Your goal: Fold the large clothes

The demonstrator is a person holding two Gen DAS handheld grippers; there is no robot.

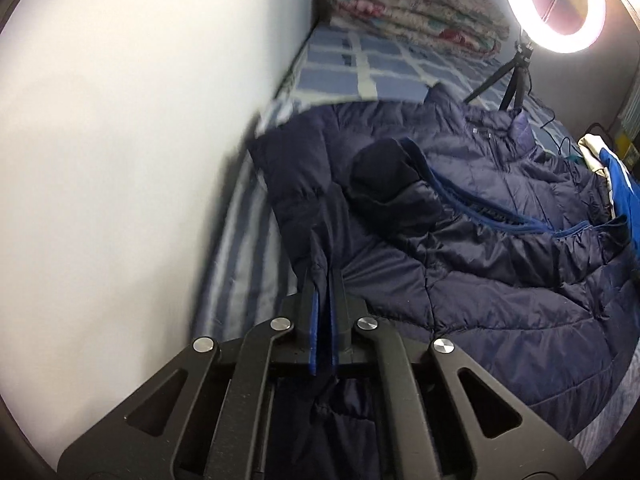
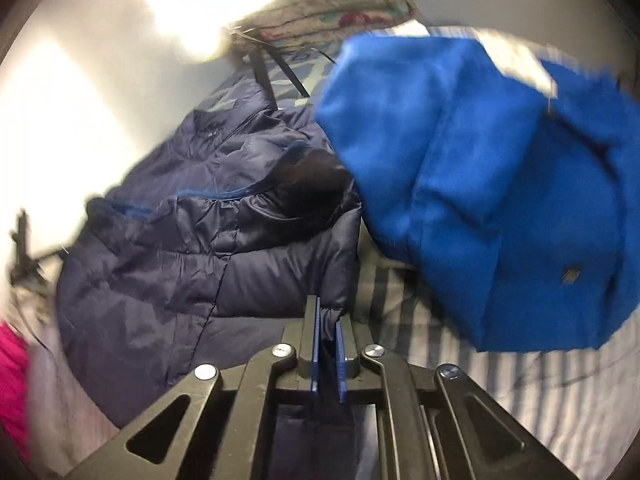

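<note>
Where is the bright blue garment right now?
In the right wrist view the bright blue garment fills the upper right, lying on the striped bedsheet right of the navy puffer jacket. In the left wrist view only its edge shows at far right.

The left gripper (image 1: 323,280) points forward and a little downward, its two black fingers (image 1: 308,300) with blue pads drawn close together and pinching a fold of the navy jacket (image 1: 480,280) between them. The right gripper (image 2: 328,312) is likewise nearly closed, its fingers (image 2: 310,320) upright and parallel, clamped on the jacket's puffy edge. Both linkages fill the bottom of their views, arms spread in a V behind the fingers.
</note>
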